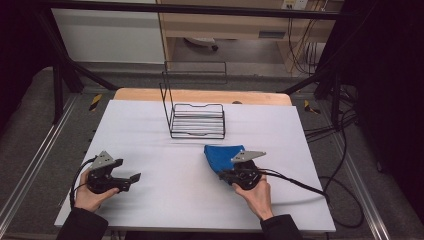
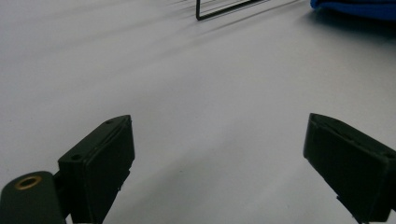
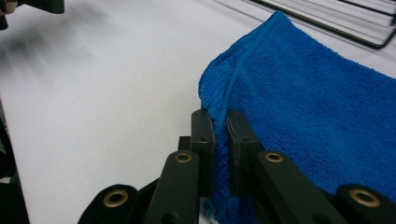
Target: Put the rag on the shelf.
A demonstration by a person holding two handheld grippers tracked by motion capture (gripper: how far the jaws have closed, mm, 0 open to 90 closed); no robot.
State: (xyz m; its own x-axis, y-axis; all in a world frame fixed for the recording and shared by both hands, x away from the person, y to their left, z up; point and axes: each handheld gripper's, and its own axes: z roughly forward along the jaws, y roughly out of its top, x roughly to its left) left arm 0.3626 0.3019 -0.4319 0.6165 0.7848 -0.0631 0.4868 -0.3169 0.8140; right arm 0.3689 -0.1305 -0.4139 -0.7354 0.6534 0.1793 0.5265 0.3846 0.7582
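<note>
Right gripper (image 3: 220, 140), center-right of the high view, clamps your blue towel (image 3: 308, 107) by its edge; left gripper (image 2: 219, 163), lower left, sits w/ jaws wide apart over bare table (image 1: 165, 200).

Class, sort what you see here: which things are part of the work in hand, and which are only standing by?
In the job:
- blue towel, its edge pinched
- right gripper, shut on the towel
- white table under it

Standing by:
- left gripper, open, holding nothing
- black wire rack, apart from the towel
</note>
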